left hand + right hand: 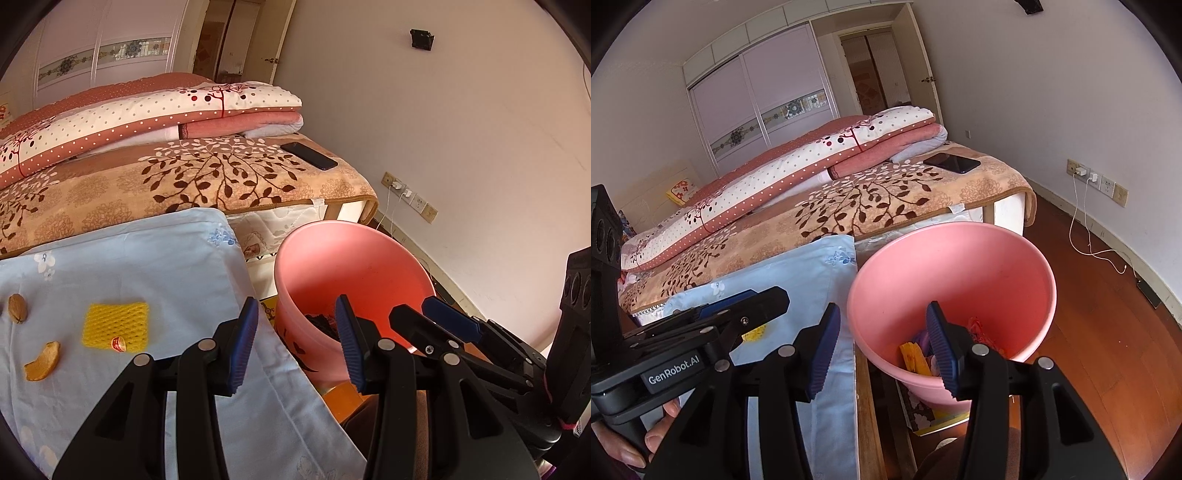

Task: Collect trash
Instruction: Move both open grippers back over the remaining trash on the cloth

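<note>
The left gripper [297, 343] and right gripper [882, 345] both stand with jaws apart and nothing between them, at the near rim of the pink bucket [1030, 266]. Inside lie orange [915, 357], purple and red scraps. On the blue cloth [147, 258] remain a yellow foam net [116, 325], an orange peel [43, 362] and a nut shell [17, 308].

Left gripper [299, 347]: jaws apart, nothing between the pads, angled downward. Right gripper [882, 350]: jaws apart, empty, angled downward, just beside the left. A hand [646, 439], seemingly the left, wraps the left gripper's handle.
</note>
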A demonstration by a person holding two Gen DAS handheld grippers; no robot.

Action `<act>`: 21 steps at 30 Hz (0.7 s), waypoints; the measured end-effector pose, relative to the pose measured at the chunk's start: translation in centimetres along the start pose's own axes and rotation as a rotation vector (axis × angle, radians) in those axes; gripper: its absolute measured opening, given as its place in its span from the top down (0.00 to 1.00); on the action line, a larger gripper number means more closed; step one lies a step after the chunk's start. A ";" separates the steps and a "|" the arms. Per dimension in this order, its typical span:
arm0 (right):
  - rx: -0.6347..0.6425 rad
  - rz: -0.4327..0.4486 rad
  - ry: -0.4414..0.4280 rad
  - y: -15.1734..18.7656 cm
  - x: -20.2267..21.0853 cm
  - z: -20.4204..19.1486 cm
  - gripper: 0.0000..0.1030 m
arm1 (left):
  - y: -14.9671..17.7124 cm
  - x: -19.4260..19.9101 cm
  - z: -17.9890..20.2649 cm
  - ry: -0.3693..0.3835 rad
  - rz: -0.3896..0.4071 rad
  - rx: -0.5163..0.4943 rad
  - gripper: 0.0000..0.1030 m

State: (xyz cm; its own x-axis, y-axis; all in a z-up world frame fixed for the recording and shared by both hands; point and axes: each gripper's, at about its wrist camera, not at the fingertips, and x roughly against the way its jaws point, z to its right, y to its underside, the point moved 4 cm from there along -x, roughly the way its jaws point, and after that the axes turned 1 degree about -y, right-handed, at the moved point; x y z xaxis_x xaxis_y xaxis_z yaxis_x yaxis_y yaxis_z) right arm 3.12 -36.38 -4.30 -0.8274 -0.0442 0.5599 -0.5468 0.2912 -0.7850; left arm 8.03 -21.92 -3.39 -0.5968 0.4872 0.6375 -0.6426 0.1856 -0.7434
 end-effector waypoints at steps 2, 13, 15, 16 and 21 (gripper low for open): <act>0.004 -0.002 -0.008 0.1 -0.1 -0.6 0.53 | 0.2 0.2 -0.6 -0.006 -0.001 0.006 0.58; 0.061 -0.046 -0.068 1.2 -1.4 -4.3 0.50 | 1.9 2.2 -5.5 -0.067 -0.006 0.030 0.58; 0.075 -0.059 -0.078 1.5 -1.7 -5.1 0.50 | 2.5 2.7 -6.8 -0.083 -0.014 0.039 0.58; 0.081 -0.065 -0.082 1.7 -1.8 -5.5 0.50 | 2.8 2.9 -7.5 -0.091 -0.018 0.044 0.58; 0.108 -0.094 -0.107 2.4 -2.7 -7.2 0.49 | 3.9 4.0 -10.7 -0.143 -0.039 0.052 0.58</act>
State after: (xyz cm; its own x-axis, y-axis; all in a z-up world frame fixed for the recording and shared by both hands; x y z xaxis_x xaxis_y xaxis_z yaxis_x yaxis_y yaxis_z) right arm 5.01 -28.69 -5.79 -0.7778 -0.1697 0.6051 -0.6281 0.1764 -0.7579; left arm 8.30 -10.10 -5.94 -0.6308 0.3534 0.6908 -0.6884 0.1558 -0.7084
